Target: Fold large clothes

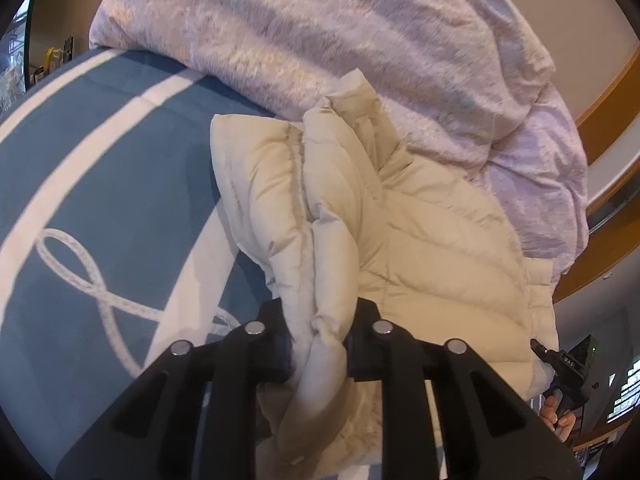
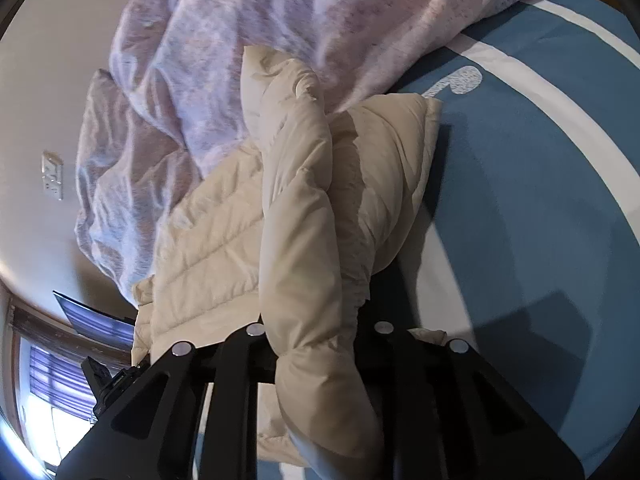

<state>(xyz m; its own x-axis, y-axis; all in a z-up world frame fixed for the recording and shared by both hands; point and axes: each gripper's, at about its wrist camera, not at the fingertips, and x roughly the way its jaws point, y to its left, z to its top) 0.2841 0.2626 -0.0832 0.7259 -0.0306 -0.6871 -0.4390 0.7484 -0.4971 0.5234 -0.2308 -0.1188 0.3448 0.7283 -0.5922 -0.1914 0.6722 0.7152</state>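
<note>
Pinching puffy quilted cream jacket folds, both claws clamp narrow on blue bedspread.

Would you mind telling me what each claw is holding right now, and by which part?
Both hold the cream quilted puffer jacket: the left claw and the right claw each pinch a bunched padded fold at its near end.

A blue bedcover with white stripes and a rope-knot pattern lies across the bed. A rumpled pale lilac duvet is heaped on it. What may be a window with blinds shows, blurred
</note>
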